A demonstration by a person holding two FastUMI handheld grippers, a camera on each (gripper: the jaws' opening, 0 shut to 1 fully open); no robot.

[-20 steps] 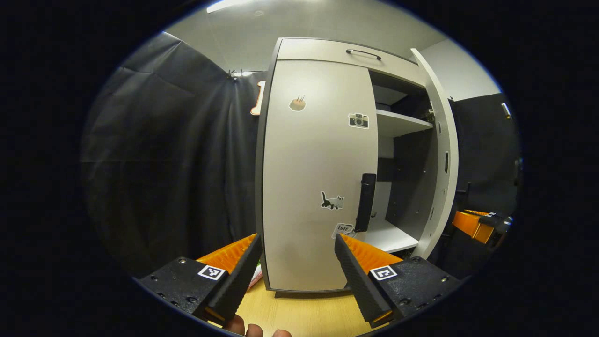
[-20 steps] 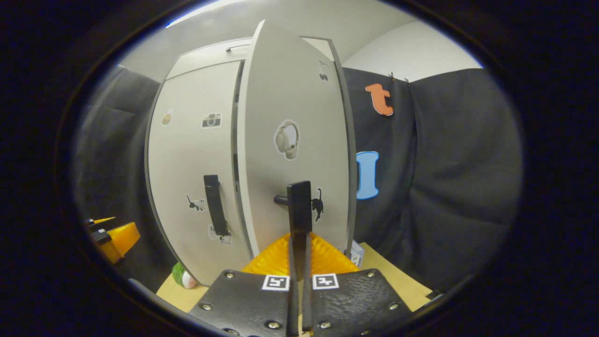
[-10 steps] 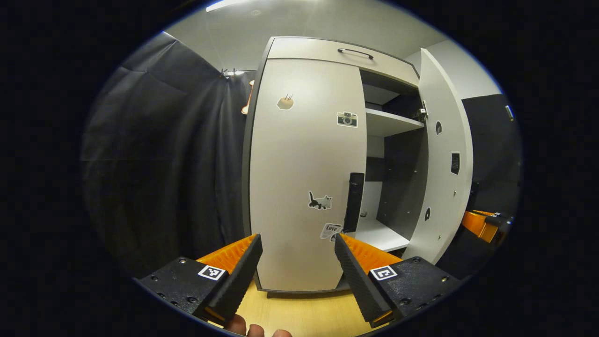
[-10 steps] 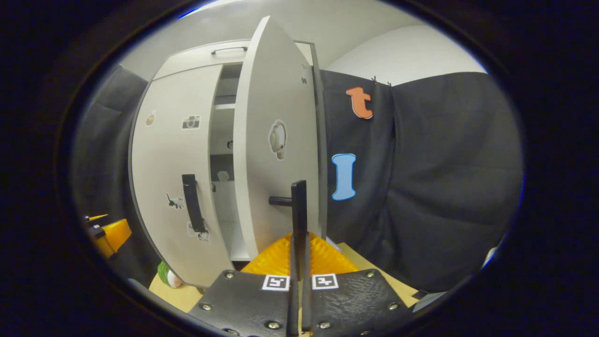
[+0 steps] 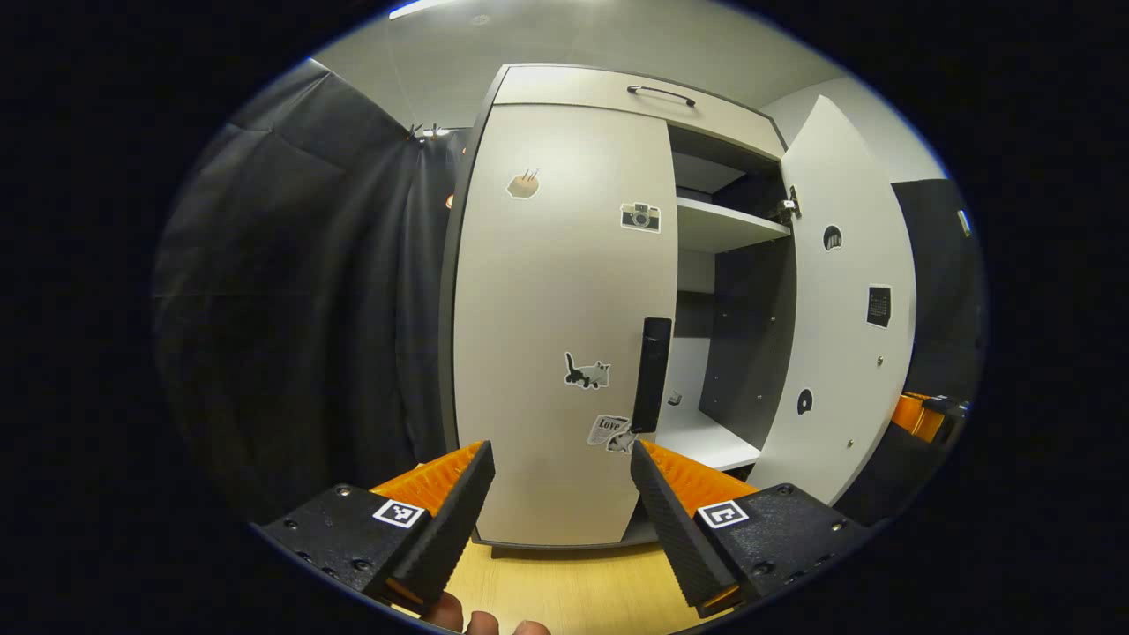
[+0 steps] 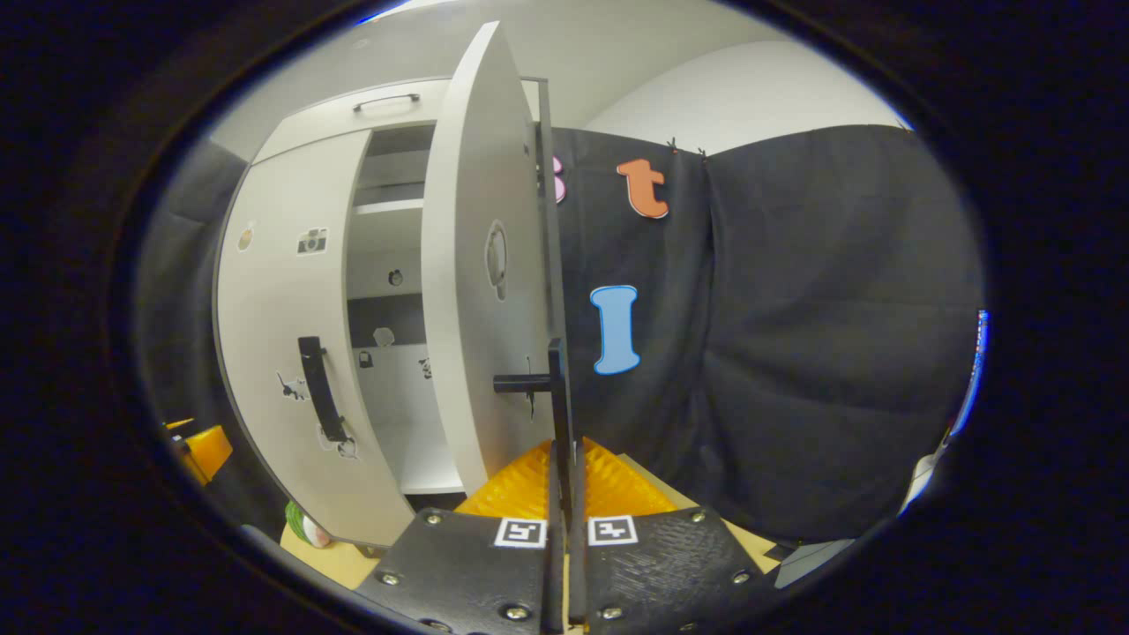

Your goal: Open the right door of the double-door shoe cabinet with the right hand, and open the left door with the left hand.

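So the shoe cabinet (image 5: 564,291) sits dead centre in the left gripper view, standing on a light wood surface (image 5: 573,591). Its right door (image 5: 842,326) is swung wide open at the right of the frame, showing a shelf (image 5: 728,231) up top. The left door (image 5: 556,317) is shut, cat sticker (image 5: 586,372) beside its dark left handle (image 5: 651,375). Left tongs (image 5: 560,481) are spread wide at the bottom of the frame, not touching anything, with the left handle just above them. In the right gripper view, the right tongs (image 6: 564,459) at bottom centre are pressed together, pinching the right door's handle (image 6: 557,397), with the door edge-on above them.
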